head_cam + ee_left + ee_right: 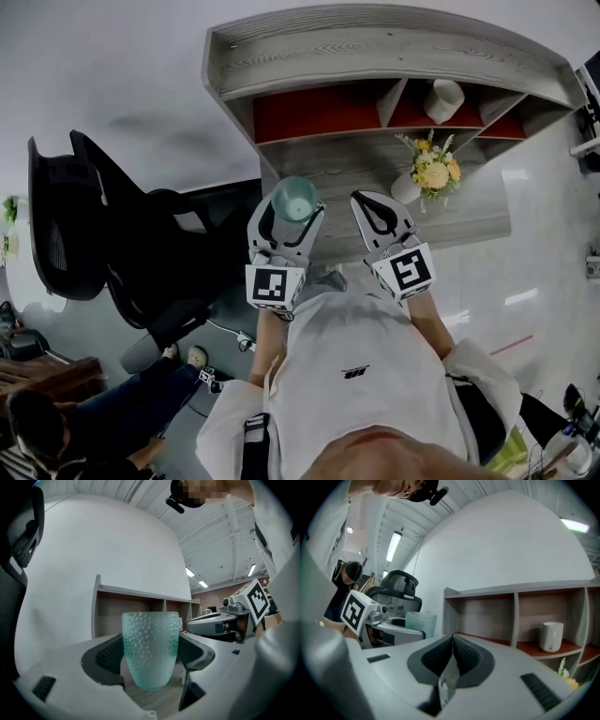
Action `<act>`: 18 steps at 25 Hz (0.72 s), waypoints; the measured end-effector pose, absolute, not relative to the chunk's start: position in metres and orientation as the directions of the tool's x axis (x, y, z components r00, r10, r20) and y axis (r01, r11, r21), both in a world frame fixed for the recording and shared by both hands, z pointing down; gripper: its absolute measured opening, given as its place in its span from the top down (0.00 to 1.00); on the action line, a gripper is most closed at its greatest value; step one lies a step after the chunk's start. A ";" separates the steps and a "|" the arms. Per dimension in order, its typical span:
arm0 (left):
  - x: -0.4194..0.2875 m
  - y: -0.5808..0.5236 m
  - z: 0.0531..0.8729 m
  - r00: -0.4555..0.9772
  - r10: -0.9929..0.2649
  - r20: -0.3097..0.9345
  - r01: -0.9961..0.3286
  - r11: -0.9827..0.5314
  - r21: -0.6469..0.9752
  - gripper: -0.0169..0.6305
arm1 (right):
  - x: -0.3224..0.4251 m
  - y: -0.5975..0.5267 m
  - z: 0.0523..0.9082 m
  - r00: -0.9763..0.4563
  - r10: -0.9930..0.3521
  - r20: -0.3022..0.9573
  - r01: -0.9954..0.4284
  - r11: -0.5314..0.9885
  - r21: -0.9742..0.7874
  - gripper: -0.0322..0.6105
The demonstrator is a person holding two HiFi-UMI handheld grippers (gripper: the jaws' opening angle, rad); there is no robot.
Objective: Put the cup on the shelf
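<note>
A pale green dimpled glass cup (150,648) stands upright between the jaws of my left gripper (150,656), which is shut on it. From the head view the cup (296,199) is held in front of the wooden shelf (375,56), over the desk (431,220). The shelf has red-floored compartments; its wide left one (314,112) holds nothing. My right gripper (380,214) hovers beside the left one, its jaws pressed together with nothing held. From the right gripper (452,660) view the cup (420,620) appears at the left and the shelf (515,616) ahead.
A white mug (443,99) sits in a right-hand shelf compartment, the mug (552,636) also showing in the right gripper view. A vase of yellow flowers (429,172) stands on the desk. A black office chair (103,234) is at the left. A seated person (56,422) is at bottom left.
</note>
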State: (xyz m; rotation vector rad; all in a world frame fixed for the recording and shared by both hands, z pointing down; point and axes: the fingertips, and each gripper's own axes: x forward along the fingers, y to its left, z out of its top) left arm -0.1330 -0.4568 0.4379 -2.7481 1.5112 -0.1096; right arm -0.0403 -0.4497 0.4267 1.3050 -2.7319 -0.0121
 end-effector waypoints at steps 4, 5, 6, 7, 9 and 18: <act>-0.132 -0.476 0.440 0.551 -0.833 0.050 -0.832 -0.553 -0.050 0.43 | -0.038 -0.463 0.428 -0.609 -0.788 0.095 -0.784 0.616 0.076 0.91; -0.132 -0.481 0.441 0.553 -0.832 0.048 -0.830 -0.555 -0.050 0.43 | -0.038 -0.467 0.428 -0.605 -0.790 0.096 -0.787 0.612 0.079 0.91; -0.131 -0.487 0.440 0.557 -0.829 0.046 -0.828 -0.559 -0.051 0.43 | -0.038 -0.471 0.428 -0.601 -0.793 0.098 -0.790 0.608 0.079 0.91; -0.130 -0.492 0.440 0.563 -0.825 0.044 -0.824 -0.565 -0.053 0.43 | -0.038 -0.474 0.428 -0.598 -0.795 0.099 -0.792 0.605 0.078 0.91; -0.128 -0.502 0.438 0.573 -0.818 0.040 -0.817 -0.575 -0.056 0.43 | -0.039 -0.482 0.427 -0.595 -0.797 0.099 -0.794 0.603 0.079 0.91; -0.121 -0.547 0.442 0.596 -0.803 0.033 -0.801 -0.597 -0.044 0.43 | -0.043 -0.518 0.430 -0.583 -0.806 0.106 -0.801 0.592 0.092 0.91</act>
